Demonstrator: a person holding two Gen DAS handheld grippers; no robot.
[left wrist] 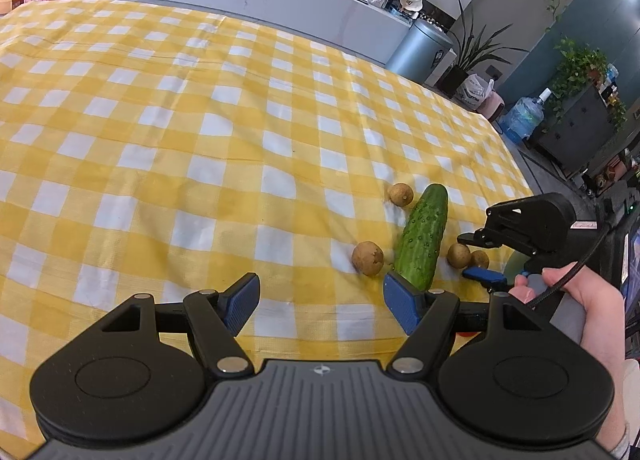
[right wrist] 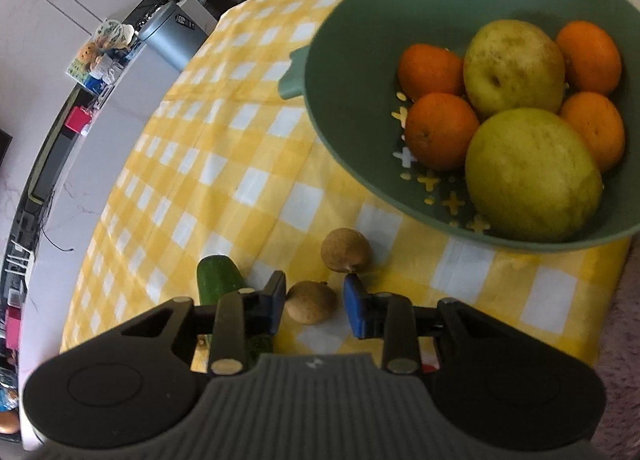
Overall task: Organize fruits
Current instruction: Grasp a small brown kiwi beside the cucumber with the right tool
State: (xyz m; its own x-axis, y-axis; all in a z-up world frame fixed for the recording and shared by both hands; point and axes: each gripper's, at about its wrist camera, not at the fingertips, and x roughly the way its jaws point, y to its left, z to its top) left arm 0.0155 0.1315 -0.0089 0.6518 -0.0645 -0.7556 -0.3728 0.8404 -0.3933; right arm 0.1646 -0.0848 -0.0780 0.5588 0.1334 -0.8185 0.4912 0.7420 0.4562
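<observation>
Right wrist view puts our right hand-held gripper point(right wrist: 314, 306) low over the yellow checked cloth point(right wrist: 224, 164), its blue pads on either side of a small brown longan point(right wrist: 311, 302). A sliver of gap seems to show on both sides of the fruit, so we read the jaws as bracketing it, not yet pressing. A second longan point(right wrist: 346, 250) lies just beyond the right pad, nearly touching its tip, and the cucumber point(right wrist: 218, 280) runs beside the left finger.

From the left wrist view, our left hand-held gripper point(left wrist: 320, 300) hangs released and empty above the counter, the cucumber's point(left wrist: 423, 238) near end just beside its right pad. Two more longans, one point(left wrist: 368, 258) near and one point(left wrist: 401, 195) farther off, rest on the cloth to the cucumber's left. Our right hand point(left wrist: 576, 296) shows at the frame's right edge, its tool tipped down onto the pair of fruits.

The green colander point(right wrist: 344, 72) sits just past this spot, already holding four oranges point(right wrist: 440, 130) and two large yellow-green fruits point(right wrist: 532, 176).

To do this step well, we should close squarely across the longan's widest part, gently, since its thin shell probably cracks under a hard squeeze. We should keep the right pad clear of the neighbouring longan so it does not roll away, lift straight up, then carry the fruit over the rim and lower it into a gap between the oranges.
</observation>
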